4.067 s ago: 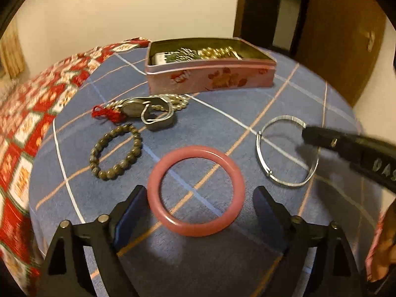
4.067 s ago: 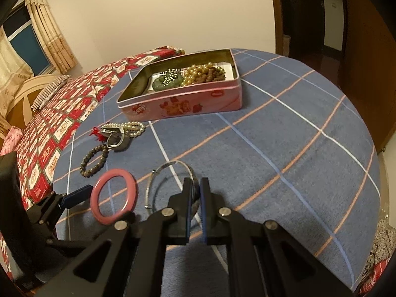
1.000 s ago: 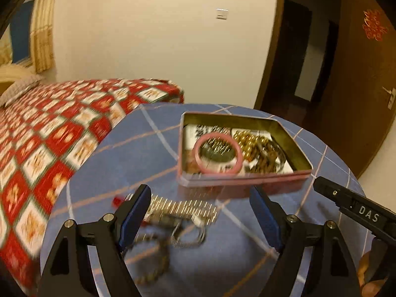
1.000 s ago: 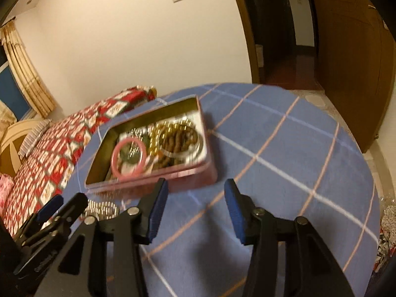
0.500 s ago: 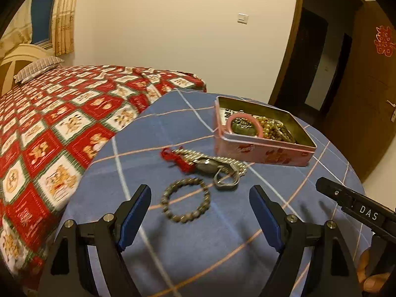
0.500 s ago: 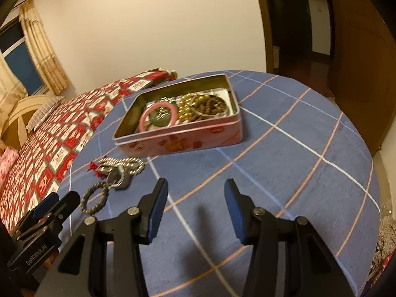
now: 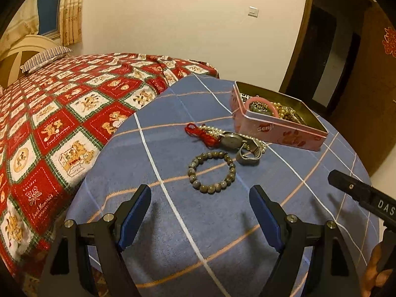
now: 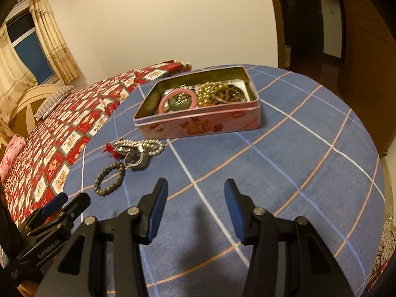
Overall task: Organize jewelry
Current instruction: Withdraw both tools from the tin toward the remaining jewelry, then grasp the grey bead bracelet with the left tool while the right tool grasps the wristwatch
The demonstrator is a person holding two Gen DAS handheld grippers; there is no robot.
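A pink tin [image 7: 279,130] [image 8: 198,123] stands open on the blue checked tablecloth [image 7: 185,222]. It holds a pink bangle [image 8: 178,101] [image 7: 262,105], a silver bangle, and gold and brown beads [image 8: 220,91]. On the cloth lie a grey bead bracelet [image 7: 211,172] [image 8: 110,178], a watch [image 7: 237,143] [image 8: 135,159], a pearl strand [image 8: 148,146] and a red tassel [image 7: 200,133]. My left gripper [image 7: 200,212] is open and empty, just short of the bead bracelet. My right gripper [image 8: 195,205] is open and empty over bare cloth.
A bed with a red patterned quilt [image 7: 61,113] lies left of the round table. A dark wooden door [image 7: 371,86] and doorway stand at the right. The table edge curves close below both grippers.
Both grippers let the pink and silver bangles go into the tin and drew back, open. The left gripper now faces the bead bracelet from closer.
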